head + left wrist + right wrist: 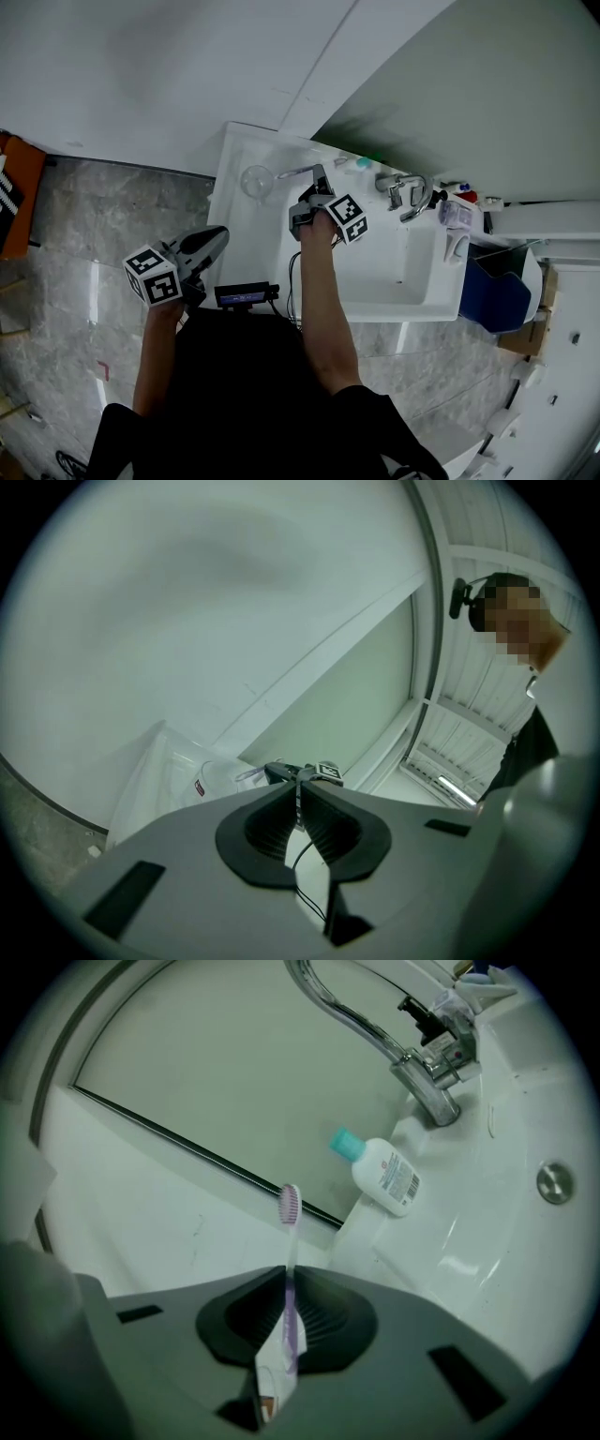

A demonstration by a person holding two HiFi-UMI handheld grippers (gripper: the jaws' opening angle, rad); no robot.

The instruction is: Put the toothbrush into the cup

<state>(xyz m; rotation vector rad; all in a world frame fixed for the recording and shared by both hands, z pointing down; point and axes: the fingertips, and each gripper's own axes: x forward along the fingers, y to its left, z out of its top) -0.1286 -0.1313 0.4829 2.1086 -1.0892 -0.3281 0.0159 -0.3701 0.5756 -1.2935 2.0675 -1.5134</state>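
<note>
One toothbrush: slim translucent handle, white with a lilac stripe down the middle; small oval head with pinkish-lilac bristles. Upright in the right gripper view, head uppermost, handle clamped between the ribbed black pads of the right gripper, jaws almost together on it, lower handle end running down through the gap behind them. Seen from the head view, held over the left counter of the white washbasin, head end toward the cup and near its rim; contact not discernible. One cup: clear, round, standing on the counter near the back left corner. One left gripper: jaws pressed together, nothing held, off the basin's left edge above the grey marbled floor, apart from the cup. Also at the basin: chrome tap; white bottle with teal cap, near the tap's base; chrome drain.
</note>
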